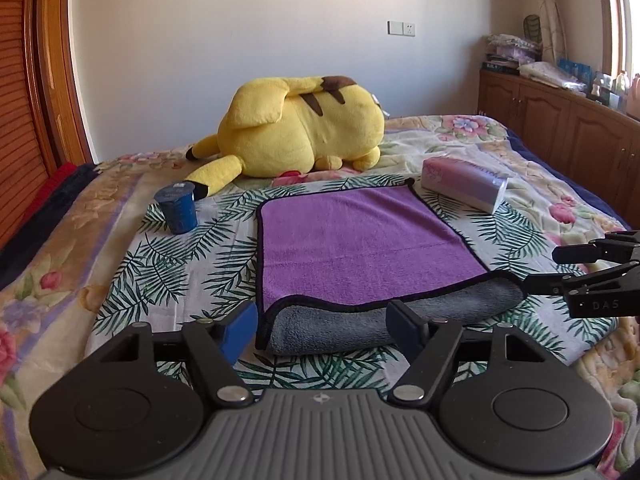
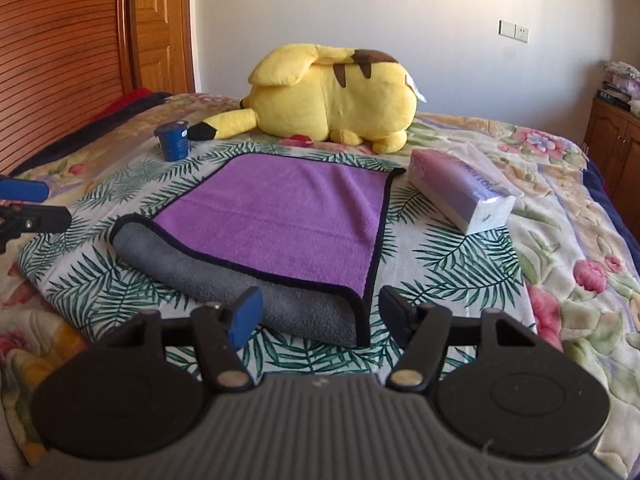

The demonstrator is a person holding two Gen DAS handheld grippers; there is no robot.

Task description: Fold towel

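A towel (image 1: 360, 236), purple on top and grey underneath with black trim, lies on a leaf-print cloth (image 1: 192, 264) on the bed. Its near edge is rolled up, showing the grey side (image 1: 360, 324). My left gripper (image 1: 322, 326) is open, its blue-padded fingers either side of the towel's near left corner, not gripping. In the right wrist view the towel (image 2: 280, 212) lies ahead, and my right gripper (image 2: 320, 316) is open around its near right corner (image 2: 352, 312). The right gripper also shows in the left wrist view (image 1: 560, 268).
A yellow plush toy (image 1: 296, 128) lies behind the towel. A blue cup (image 1: 178, 208) stands at the far left, a tissue pack (image 1: 464, 184) at the far right. Wooden cabinets (image 1: 560, 128) line the right wall, a wooden door (image 2: 60, 60) the left.
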